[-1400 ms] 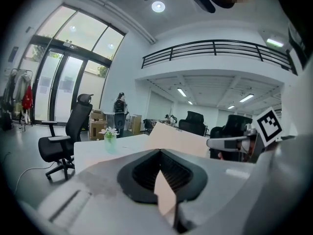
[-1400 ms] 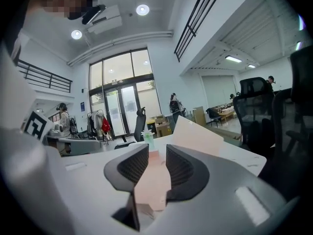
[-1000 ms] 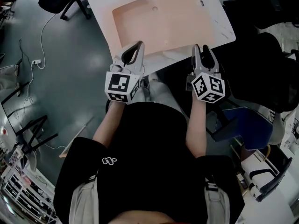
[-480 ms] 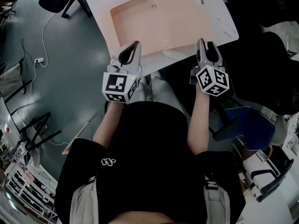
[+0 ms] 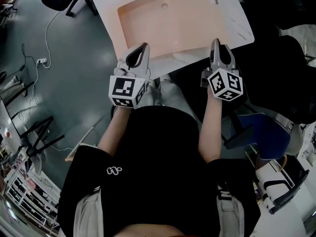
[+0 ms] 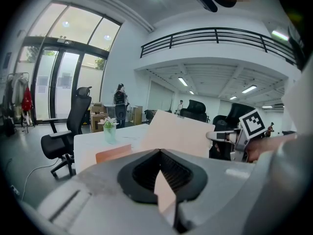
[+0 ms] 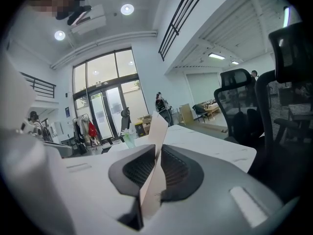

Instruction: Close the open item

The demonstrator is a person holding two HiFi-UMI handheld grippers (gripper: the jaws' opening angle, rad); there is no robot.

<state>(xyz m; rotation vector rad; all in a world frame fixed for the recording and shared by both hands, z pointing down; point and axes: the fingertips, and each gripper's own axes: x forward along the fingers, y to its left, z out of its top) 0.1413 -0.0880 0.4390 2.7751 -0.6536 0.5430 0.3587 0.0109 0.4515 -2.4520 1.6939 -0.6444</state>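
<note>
The peach folder (image 5: 190, 21) lies open over the white tabletop (image 5: 236, 31), its big cover reaching right down to the tabletop's near edge, where the seated person has hold of it. Both claws are on that near edge of the cover. The left claw (image 5: 142, 48) is clamped on it toward the tabletop's left side, with the sheet running straight between its ribbed pads. The right claw (image 5: 216, 43) is toward the tabletop's right side. Its jaws have just been closing and now stand narrow, with the sheet seen edge-on, pinched between them. I'd say the two are spread apart like this so the floppy cover stays flat and doesn't sag or twist when it is swung. From the left gripper view the cover looks lifted off the tabletop and tilted, so the fold-over seems ready to start, though nothing is shut yet. A smaller, darker peach part of the folder sits on the left half of the tabletop, presumably what the cover must come down onto. Further back on the tabletop stands a small vase of flowers (image 6: 110, 130), well apart from the claws, and an office chair (image 6: 66, 142) waits beyond the tabletop's far left corner.
</note>
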